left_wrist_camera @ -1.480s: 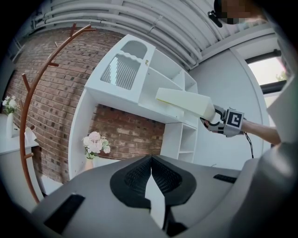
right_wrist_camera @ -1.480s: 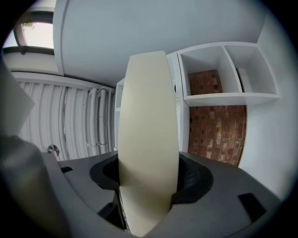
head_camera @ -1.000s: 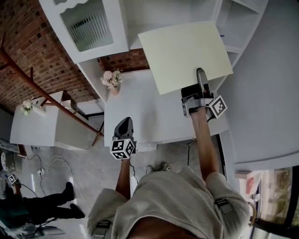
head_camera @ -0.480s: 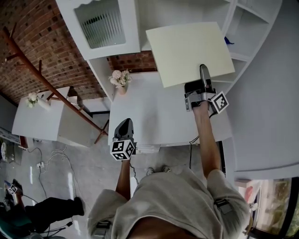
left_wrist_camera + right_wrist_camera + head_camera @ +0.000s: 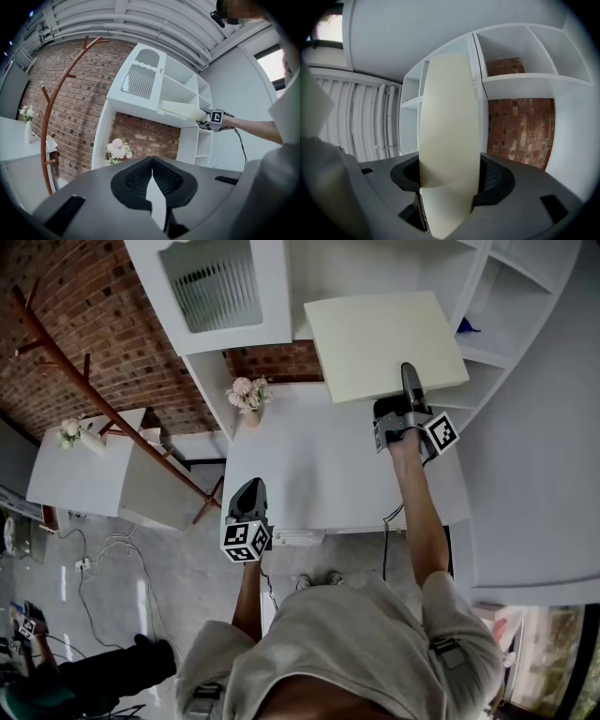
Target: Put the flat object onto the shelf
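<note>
The right gripper (image 5: 409, 382) clamped the pale cream flat board (image 5: 380, 338) by its edge, apparently angled to slide onto the white shelf (image 5: 495, 354). The left gripper (image 5: 247, 495) waited with its jaws together, empty.

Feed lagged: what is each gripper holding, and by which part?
The right gripper grips the cream board by its near edge; the left gripper is shut, empty.

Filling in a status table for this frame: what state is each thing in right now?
Flat board: gripped at one edge, held up at the shelf unit.
Right gripper: shut on flat board.
Left gripper: shut, empty.
Flower vase: upright on table.
</note>
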A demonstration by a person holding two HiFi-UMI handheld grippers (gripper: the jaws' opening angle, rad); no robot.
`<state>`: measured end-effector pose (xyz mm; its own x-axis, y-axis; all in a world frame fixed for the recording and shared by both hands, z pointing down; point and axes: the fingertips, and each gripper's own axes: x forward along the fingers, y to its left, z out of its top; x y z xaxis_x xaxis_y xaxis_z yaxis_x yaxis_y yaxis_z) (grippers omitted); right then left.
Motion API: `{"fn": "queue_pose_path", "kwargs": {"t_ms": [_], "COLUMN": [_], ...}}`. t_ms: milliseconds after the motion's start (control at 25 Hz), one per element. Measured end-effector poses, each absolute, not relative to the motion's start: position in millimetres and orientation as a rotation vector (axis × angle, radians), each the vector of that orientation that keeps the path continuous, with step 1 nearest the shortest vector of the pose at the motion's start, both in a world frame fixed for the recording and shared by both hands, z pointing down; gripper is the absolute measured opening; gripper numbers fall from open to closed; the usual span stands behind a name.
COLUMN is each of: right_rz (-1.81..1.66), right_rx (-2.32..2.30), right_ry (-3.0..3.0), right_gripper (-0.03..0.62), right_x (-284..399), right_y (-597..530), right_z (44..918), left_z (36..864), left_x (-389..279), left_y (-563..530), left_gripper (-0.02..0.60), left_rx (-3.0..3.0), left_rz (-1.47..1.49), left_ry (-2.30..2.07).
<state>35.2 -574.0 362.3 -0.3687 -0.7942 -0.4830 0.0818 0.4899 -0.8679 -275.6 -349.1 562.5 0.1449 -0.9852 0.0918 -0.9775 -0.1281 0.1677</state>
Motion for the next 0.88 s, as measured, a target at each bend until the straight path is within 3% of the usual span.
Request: {"fn": "queue_pose_path", "kwargs": {"t_ms": [880], "right_rz": [-1.176], "right_rx": [-0.725], "right_ry": [1.558], "right_gripper": [0.292], "right_x": [22], "right_y": [-620], "right_z": [355], "left_z": [563], "left_x": [-283], "left_y": [-343], "left_gripper": [0.017], "left_rx": [2.214], "left_rz": [-0.072], "left_ry": [-1.944]}}
